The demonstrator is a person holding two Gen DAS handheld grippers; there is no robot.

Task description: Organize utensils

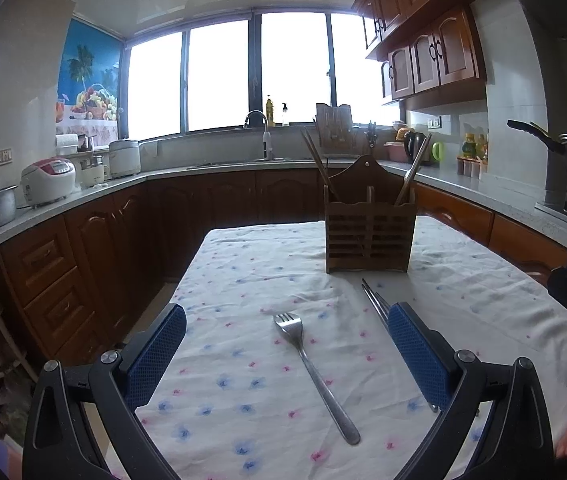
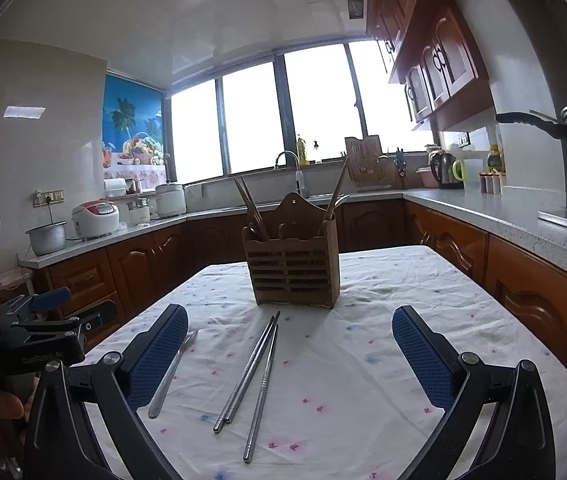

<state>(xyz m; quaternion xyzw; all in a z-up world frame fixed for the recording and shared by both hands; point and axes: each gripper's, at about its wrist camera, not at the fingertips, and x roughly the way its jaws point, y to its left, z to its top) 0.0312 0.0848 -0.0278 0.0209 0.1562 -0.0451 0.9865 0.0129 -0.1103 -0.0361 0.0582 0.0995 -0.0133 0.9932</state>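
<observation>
Left tool (image 1: 287,320) hovers low over the table (image 1: 483,280), level, pointing fwd at the wooden holder (image 1: 370,232); fingers spread wide, nothing gripped. Fork (image 1: 315,372) lies flat on the floral cloth between its fingers, tines toward the holder, handle toward cam.

Right tool (image 2: 289,320) sits alongside in the same pose, released, empty. Metal chopsticks (image 2: 249,376) lie on the cloth between its fingers, approx three sticks, tips aimed at the holder, just short of its base.

Holder stands upright mid-table, w/ wooden chopsticks (image 2: 251,208) leaning in its left compartment & a long utensil in the right one.

Right view: left tool body at far left edge, small white lettering on it, too blurred to read. No other legible text.
</observation>
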